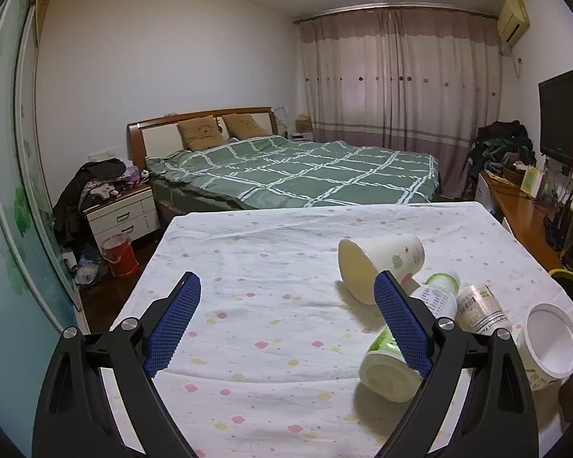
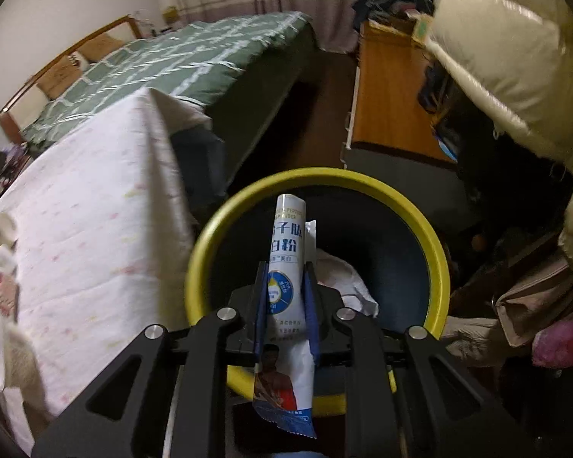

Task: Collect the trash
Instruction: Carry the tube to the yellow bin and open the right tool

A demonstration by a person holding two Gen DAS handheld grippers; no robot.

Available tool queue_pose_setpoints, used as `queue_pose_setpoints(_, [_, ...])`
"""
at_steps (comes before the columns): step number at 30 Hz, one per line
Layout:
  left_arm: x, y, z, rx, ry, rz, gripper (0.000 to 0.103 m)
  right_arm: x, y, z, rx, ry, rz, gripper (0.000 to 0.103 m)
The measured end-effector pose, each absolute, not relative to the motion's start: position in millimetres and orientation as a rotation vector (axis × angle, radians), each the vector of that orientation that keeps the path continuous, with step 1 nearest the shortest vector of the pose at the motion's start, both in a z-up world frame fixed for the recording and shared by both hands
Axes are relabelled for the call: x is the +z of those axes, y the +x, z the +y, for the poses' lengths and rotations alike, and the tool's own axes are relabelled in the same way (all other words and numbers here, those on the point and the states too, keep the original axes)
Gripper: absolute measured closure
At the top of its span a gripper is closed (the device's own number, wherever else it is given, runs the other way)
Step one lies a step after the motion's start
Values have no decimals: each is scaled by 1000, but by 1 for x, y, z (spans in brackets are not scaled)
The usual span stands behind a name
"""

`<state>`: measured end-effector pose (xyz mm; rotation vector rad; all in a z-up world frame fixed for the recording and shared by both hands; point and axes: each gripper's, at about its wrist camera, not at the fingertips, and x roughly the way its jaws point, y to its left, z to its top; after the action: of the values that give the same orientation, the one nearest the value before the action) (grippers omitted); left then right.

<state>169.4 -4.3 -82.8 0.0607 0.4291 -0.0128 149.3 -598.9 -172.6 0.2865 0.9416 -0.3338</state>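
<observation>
A sachet [image 2: 288, 263] is pinched in the right claw [image 2: 286, 286] above the bin [image 2: 437, 252]; the left claw [image 1: 286, 328] is held wide and empty over the table [image 1: 248, 259]; released off-centre, the rim could be struck.

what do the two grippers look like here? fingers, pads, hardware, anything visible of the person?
Both match: the left gripper and right gripper have matte black angular fingers with triangular cut-outs, silver round pivot screws, and blue pads with a mesh-like dimpled texture. No cables or markings show. A glossy cream puffer sleeve appears in the right wrist view.
</observation>
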Motion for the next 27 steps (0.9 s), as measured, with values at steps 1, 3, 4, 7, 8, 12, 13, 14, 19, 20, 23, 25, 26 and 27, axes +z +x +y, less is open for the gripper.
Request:
queue_pose_setpoints(1, [-84, 169, -6, -16, 66, 430, 12, -177, 152, -604, -348, 296, 947, 85])
queue_pose_setpoints(3, [-84, 169, -7, -20, 71, 430, 12, -183, 153, -610, -363, 307, 952, 78])
queue_pose_setpoints(4, [-85, 169, -8, -23, 75, 429, 12, -184, 154, -611, -371, 310, 953, 75])
queue_pose_setpoints(7, [-85, 169, -10, -31, 82, 427, 12, -186, 154, -615, -384, 318, 955, 75])
queue_pose_setpoints(8, [-85, 168, -10, -35, 83, 427, 12, -186, 154, -616, -383, 321, 953, 74])
queue_pose_setpoints(12, [-83, 166, -13, -63, 82, 417, 12, -183, 144, -612, -370, 325, 933, 72])
queue_pose_setpoints(13, [-83, 164, -15, -76, 85, 417, 12, -182, 143, -611, -365, 325, 929, 71])
queue_pose_setpoints(14, [-83, 164, -18, -89, 89, 417, 12, -181, 140, -608, -359, 325, 923, 71])
queue_pose_setpoints(19, [-81, 157, -29, -177, 133, 418, 12, -178, 127, -595, -325, 333, 901, 71])
queue_pose_setpoints(20, [-82, 157, -32, -208, 138, 430, 12, -177, 125, -593, -319, 333, 900, 71])
queue_pose_setpoints(23, [-87, 161, -42, -262, 183, 472, 12, -177, 120, -587, -304, 328, 897, 70])
queue_pose_setpoints(25, [-93, 167, -49, -278, 211, 504, 12, -176, 118, -586, -298, 329, 893, 70])
queue_pose_setpoints(26, [-97, 172, -51, -292, 212, 533, 14, -176, 117, -585, -295, 331, 891, 70])
queue_pose_setpoints(27, [-100, 176, -51, -303, 205, 556, 16, -176, 116, -585, -292, 334, 890, 70])
